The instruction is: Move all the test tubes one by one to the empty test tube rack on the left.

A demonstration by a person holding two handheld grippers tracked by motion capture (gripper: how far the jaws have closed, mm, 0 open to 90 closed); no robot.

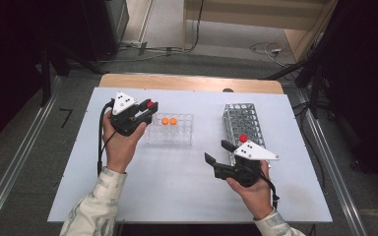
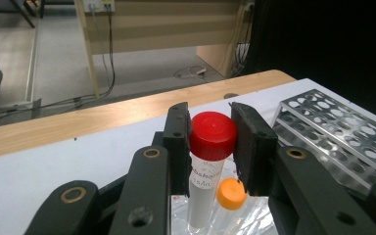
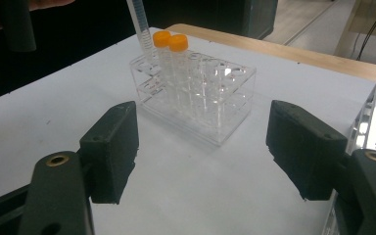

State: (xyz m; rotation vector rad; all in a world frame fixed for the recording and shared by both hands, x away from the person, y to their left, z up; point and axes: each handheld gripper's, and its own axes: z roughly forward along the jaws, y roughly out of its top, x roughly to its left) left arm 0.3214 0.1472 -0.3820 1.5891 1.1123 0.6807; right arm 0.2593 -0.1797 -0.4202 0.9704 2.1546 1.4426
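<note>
The left hand-held gripper [image 1: 146,109] is clamped on a clear plastic tube with a glossy red screw cap [image 2: 212,135], flat black pads squeezing the cap from both sides, and the tube hangs upright at the near-left end of the clear acrylic rack [image 1: 170,129], right by that rack's left edge in the high view. Two clear tubes with orange caps [image 1: 169,121] stand side by side in the rack's back row; the rack itself is a see-through box with round holes in its top plate. Over on the right, the right hand-held gripper [image 1: 217,153] has its jaws spread wide with nothing between them, chunky matte black blocks on hinged arms, held above bare bench just left of the silvery perforated metal rack [image 1: 242,122], a long shiny grid of round holes. One red-capped tube [image 1: 243,138] sits in that metal rack near its front end. The bench [image 1: 177,187] is a smooth, pale grey-white sheet with a light wooden edge showing along the far side. Beyond it, a grey floor, loose cables, pale wooden furniture and dark curtained areas to both sides.
</note>
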